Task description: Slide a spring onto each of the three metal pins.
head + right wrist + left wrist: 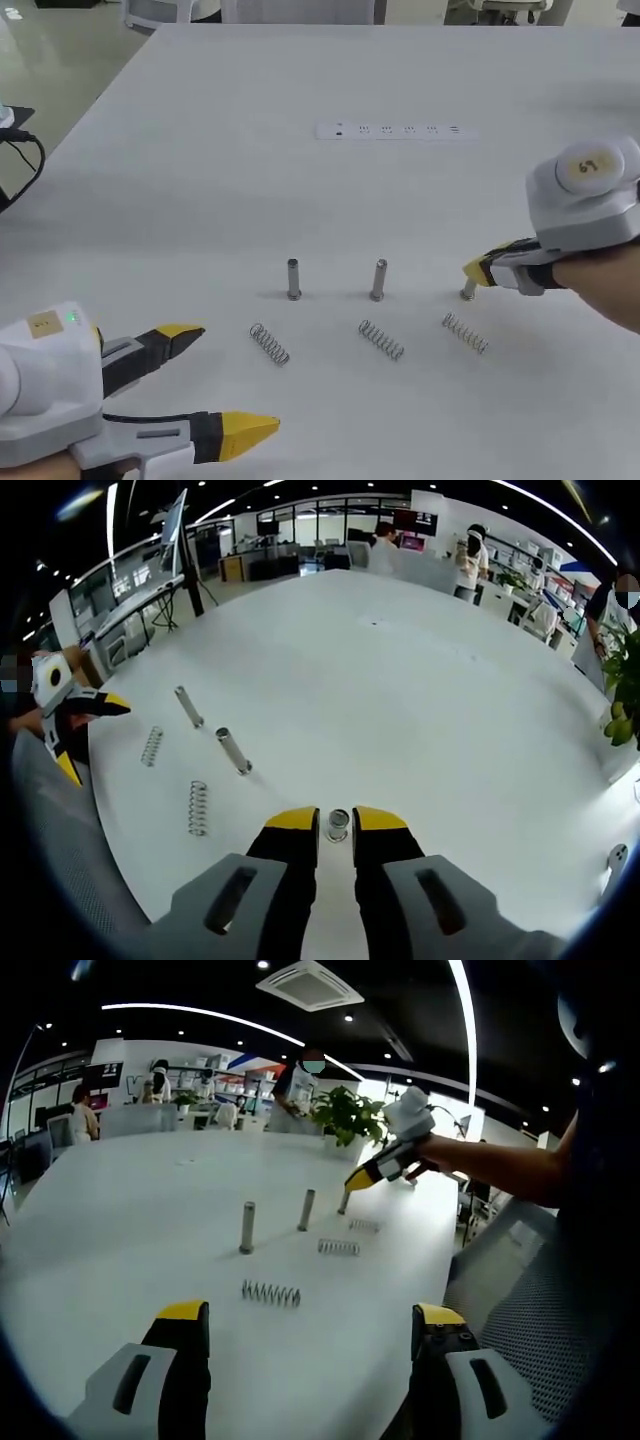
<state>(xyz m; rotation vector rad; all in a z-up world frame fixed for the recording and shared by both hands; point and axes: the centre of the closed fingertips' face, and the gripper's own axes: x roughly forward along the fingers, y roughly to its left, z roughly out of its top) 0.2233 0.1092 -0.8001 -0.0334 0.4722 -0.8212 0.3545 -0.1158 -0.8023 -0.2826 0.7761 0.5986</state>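
Head view: a white surface (200,150) is seen, on which three pins are stood upright in a row: the left pin (293,279), the middle pin (379,280) and the right pin (468,291). Three springs are laid flat just nearer the person, one before each pin and apart from it: the left spring (269,343), the middle spring (381,339) and the right spring (465,333).

The right claw (473,270) is set at the right pin, whose top is hidden behind the yellow tips. In the right gripper view the jaws are seen drawn nearly together, with the pin's top pinched between them. The left claw (215,380) is held low at the near left, its jaws spread wide with nothing between them, well apart from the left spring.

A power strip (390,130) is laid flat farther back, well apart from the pins. A black cable (38,150) is draped at the left edge. In the left gripper view a potted plant (345,1115) and people at other desks are seen beyond the surface.
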